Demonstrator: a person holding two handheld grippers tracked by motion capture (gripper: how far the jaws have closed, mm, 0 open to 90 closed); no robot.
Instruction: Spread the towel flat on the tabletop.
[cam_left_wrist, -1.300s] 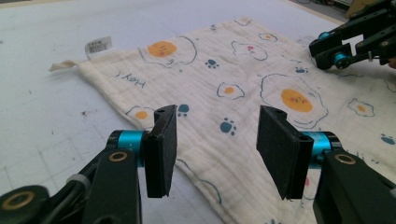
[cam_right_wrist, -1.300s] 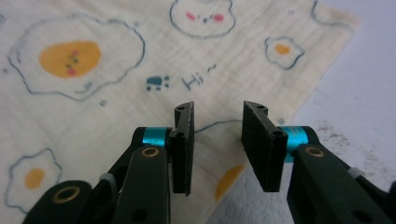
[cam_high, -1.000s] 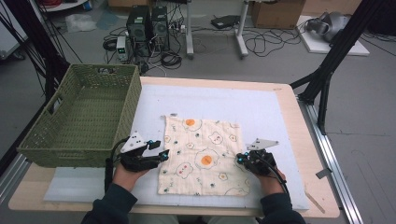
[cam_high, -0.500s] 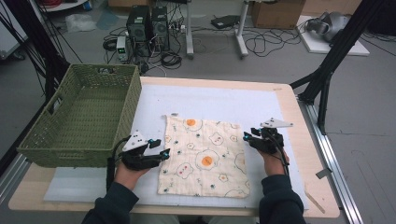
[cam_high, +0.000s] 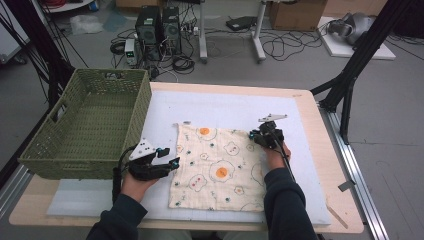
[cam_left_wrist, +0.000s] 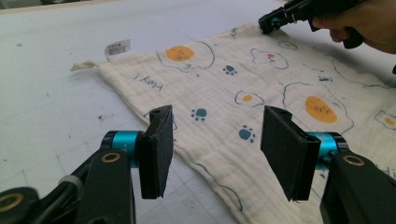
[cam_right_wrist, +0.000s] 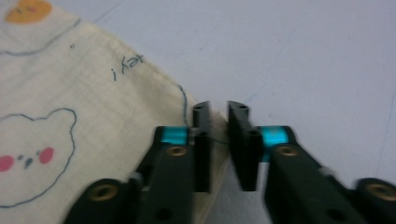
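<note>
Printed cloth (cam_high: 220, 170) lies flat on the white mat (cam_high: 220, 107) beside the wicker basket (cam_high: 90, 125). Right gripper (cam_right_wrist: 219, 140) has just been closing, jaws nearly together at the far right edge; make sure the hem is caught. Left gripper (cam_left_wrist: 215, 149) is spread, nothing between its jaws; bring it to the left edge before lifting.

A green woven basket (cam_high: 87, 125) with handle slots stands on the left part of the wooden table (cam_high: 320, 125), beside a pale blue-white mat (cam_high: 225, 107) that covers most of the top. On the floor beyond stand two black computer towers (cam_high: 157, 25) amid tangled cables (cam_high: 285, 47); a cardboard box (cam_high: 295, 14) sits farther right, and black stand legs (cam_high: 357, 65) slant down at the table's right
</note>
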